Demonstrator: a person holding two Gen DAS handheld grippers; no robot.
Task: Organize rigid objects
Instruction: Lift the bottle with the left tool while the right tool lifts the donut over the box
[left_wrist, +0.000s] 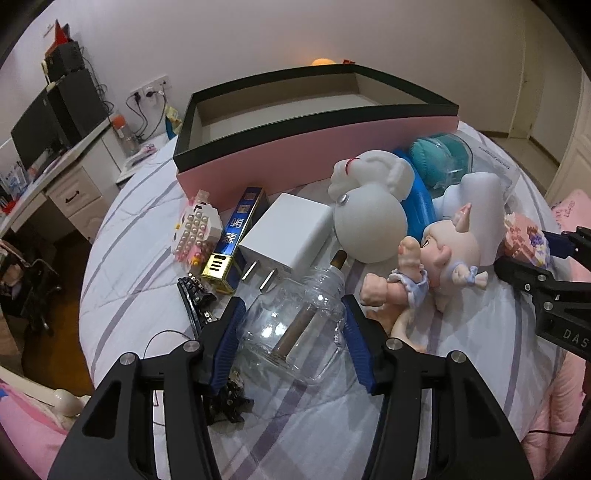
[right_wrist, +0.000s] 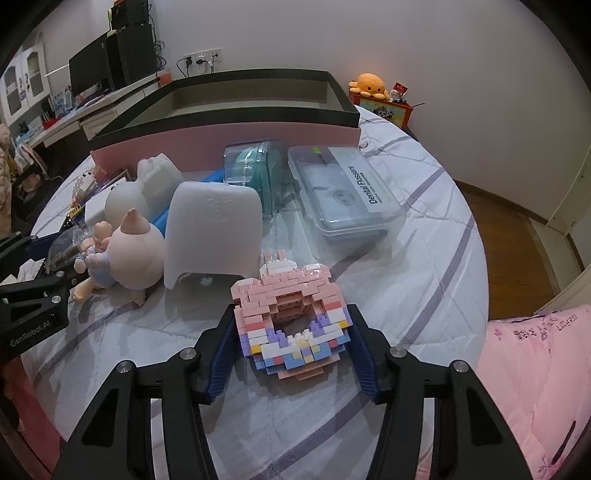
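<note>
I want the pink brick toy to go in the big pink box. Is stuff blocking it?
Yes. Between the pastel brick model in the right gripper and the black-rimmed pink box stand a white rounded plastic cover and a teal clear case.

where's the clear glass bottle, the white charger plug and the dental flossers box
clear glass bottle (left_wrist: 295, 328), left wrist view, on its transparent body between the fingers.
white charger plug (left_wrist: 291, 230), left wrist view, on its top white face.
dental flossers box (right_wrist: 345, 192), right wrist view, on its clear lid beside the label.
</note>
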